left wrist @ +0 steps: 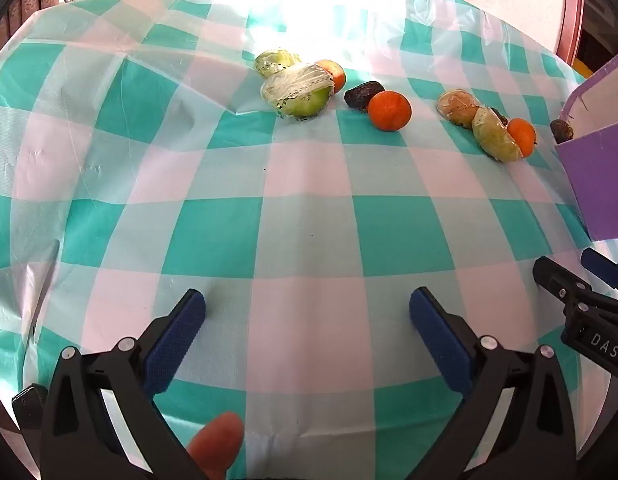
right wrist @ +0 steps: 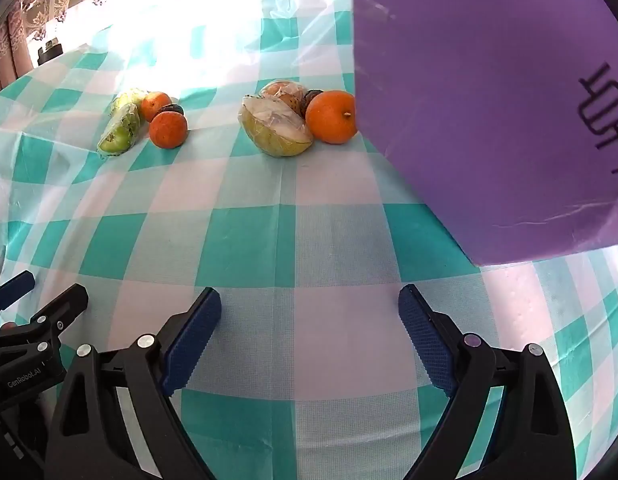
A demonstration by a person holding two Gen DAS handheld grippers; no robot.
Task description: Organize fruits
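Both the left gripper [left wrist: 307, 312] and the right gripper [right wrist: 309, 312] gape wide, empty. The round orange fruit [right wrist: 332, 117], mid-bench, looks firm: grasp its sides. The film-wrapped green fruit [right wrist: 275, 130] looks slippery.

Between the left gripper [left wrist: 307, 312] and the fruit, the checked tablecloth [left wrist: 309, 184] lies bare; nothing stands in this lane. The same holds ahead of the right gripper [right wrist: 309, 316], jaws spread wide with only cloth between them.

Obstacles:
- The purple box [right wrist: 489, 120] walls off the right side.
- The near fruit cluster [right wrist: 297, 120] touches the box; no gap shows there.
- The far fruit cluster [right wrist: 149, 120] sits well apart to the left, with an open strip of cloth between the clusters.
- The two grippers stand close side by side.
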